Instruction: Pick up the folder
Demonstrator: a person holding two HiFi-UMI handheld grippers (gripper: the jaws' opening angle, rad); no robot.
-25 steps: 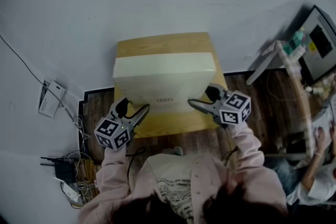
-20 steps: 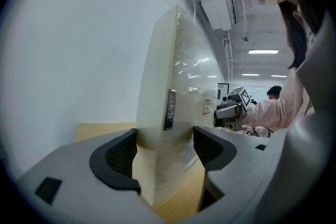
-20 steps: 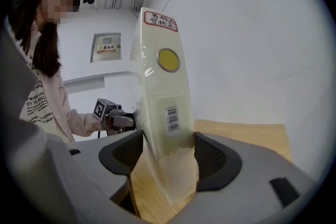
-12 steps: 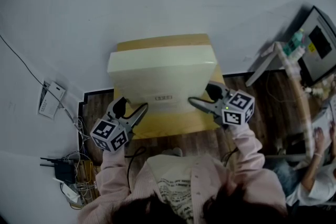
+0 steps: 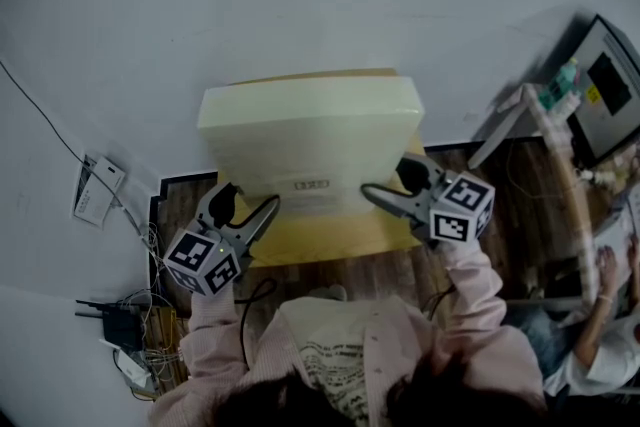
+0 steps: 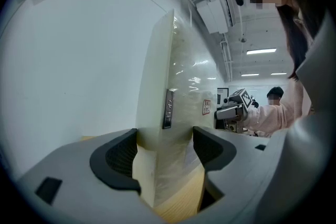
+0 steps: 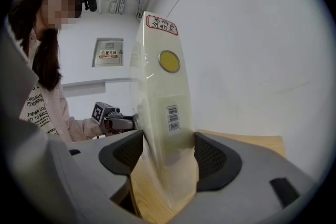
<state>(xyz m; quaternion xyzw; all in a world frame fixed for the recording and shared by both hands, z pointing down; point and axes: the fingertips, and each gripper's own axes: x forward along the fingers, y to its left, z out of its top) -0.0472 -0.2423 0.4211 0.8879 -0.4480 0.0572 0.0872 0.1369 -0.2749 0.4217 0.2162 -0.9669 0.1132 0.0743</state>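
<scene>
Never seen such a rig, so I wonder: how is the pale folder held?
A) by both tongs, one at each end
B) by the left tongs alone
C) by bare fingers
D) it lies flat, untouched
A: the left tongs and the right tongs each clamp one end of the upright folder.

The folder (image 5: 310, 140) is a thick box folder of pale cream colour. It has a small label holder on its near face, and a yellow round sticker and a barcode on its right end. It stands upright over the back half of the table (image 5: 320, 237), clamped at both ends by the left gripper (image 5: 248, 205) and the right gripper (image 5: 388, 183).
</scene>
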